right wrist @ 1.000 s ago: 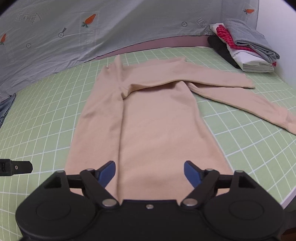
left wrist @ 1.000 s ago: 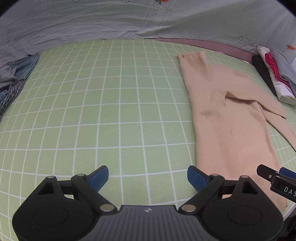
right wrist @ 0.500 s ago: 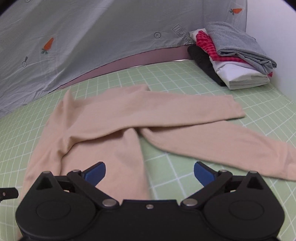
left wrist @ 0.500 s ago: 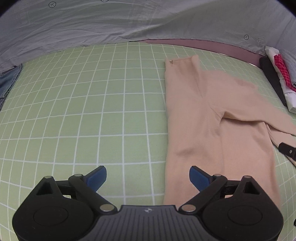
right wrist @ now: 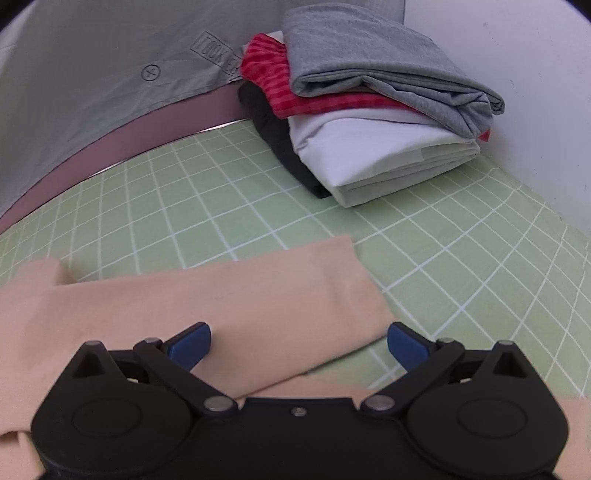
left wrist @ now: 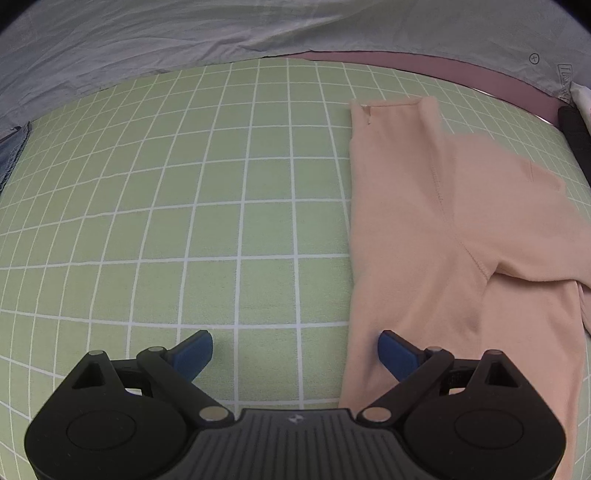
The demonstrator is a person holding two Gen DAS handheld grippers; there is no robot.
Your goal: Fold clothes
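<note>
Left wrist view: the left gripper (left wrist: pixel 295 350) hangs with its jaws spread wide and nothing between them, low over the green gridded sheet (left wrist: pixel 184 221) of the bed. Its left blue fingertip sits over bare sheet; the right one sits over the left border of the peach garment (left wrist: pixel 443 240). That garment lies flat along the right side of the bed, a narrow end with a small slit (left wrist: pixel 391 110) reaching toward the far edge. A seam runs down it, and a fold crosses at the right. Beyond the far edge hangs a grey printed cloth (left wrist: pixel 258 33), with a pink strip (left wrist: pixel 443 68) below it. A bit of blue denim (left wrist: pixel 14 147) shows at the left edge.

Right wrist view: the right gripper (right wrist: pixel 298 345) is likewise released, jaws wide and holding nothing. The cuff end of a peach sleeve (right wrist: pixel 258 295) lies flat between the fingertips, its right corner just beside the right one. A second peach layer shows beneath it, nearer the camera. In the far right corner of the bed sits a stack of folded clothes (right wrist: pixel 369 122): grey on top, then red striped, white, and black at the bottom, close to the white wall (right wrist: pixel 535 74).
</note>
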